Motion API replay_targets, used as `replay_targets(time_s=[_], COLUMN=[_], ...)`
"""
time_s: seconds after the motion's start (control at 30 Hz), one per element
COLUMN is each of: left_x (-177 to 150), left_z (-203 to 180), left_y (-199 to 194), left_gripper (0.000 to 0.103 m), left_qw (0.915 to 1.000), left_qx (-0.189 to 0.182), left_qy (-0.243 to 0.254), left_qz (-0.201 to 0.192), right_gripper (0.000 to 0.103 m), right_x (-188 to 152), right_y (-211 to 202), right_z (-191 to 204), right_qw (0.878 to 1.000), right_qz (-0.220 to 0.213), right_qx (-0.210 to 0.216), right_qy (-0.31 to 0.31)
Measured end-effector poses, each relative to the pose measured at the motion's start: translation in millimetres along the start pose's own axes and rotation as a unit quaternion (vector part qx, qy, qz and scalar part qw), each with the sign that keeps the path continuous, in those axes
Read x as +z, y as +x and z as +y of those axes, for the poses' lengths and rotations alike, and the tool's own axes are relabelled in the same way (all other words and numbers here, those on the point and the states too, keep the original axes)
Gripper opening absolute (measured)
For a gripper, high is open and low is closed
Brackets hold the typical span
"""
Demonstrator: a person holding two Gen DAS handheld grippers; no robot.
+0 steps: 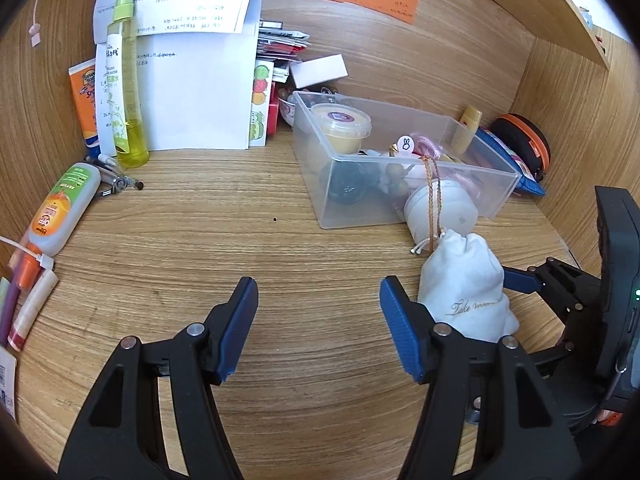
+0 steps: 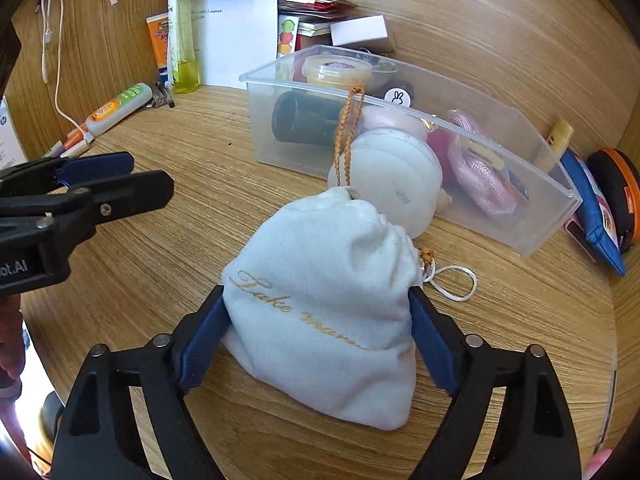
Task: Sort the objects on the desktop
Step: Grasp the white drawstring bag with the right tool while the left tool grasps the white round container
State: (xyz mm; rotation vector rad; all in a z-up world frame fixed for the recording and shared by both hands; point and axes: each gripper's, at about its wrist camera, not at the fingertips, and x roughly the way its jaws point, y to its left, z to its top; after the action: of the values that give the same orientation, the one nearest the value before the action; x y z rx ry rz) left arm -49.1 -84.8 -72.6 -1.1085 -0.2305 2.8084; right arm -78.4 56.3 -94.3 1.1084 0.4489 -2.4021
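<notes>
**White pouch in the right gripper, bin straight ahead**

We've got the right gripper [image 2: 316, 332] clamped on the white drawstring pouch [image 2: 320, 320], one pad on each side, pouch sitting on the wooden desk [image 2: 160, 160]. The clear plastic bin [image 2: 552, 216] lies just beyond it, long side running away to the right, so the right hand is clearly nearer. Our left gripper [image 1: 318, 320] hangs spread wide with nothing in it, just left of the pouch. The right wrist view shows both pads touching the fabric; the left view hides that, but shows the desk on its side.
</notes>
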Motion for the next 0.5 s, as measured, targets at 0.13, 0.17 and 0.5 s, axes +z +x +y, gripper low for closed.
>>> replay_targets(time_s=[0.13,0.17,0.5], left_x=[0.7,1.1,7.6], left_z=[-4.1,-5.6,-28.8], left_y=[1.5,1.7,13.0], left_gripper=[0.063,0.063,0.069], left_qw=[1.0000,1.0000,0.9998], left_qx=[0.001,0.001,0.000], left_qy=[0.002,0.003,0.017], left_qz=[0.003,0.004,0.012], right_gripper=[0.079,0.078,0.071], right_x=[-0.9,-1.4,-11.2], right_y=[-3.8,-5.5,-29.2], right_z=[-1.6,-2.9,-24.0], right_qw=[1.000,1.000,0.999], right_qz=[-0.006,-0.008,-0.031], right_qx=[0.005,0.008,0.013], right_qy=[0.002,0.004,0.026])
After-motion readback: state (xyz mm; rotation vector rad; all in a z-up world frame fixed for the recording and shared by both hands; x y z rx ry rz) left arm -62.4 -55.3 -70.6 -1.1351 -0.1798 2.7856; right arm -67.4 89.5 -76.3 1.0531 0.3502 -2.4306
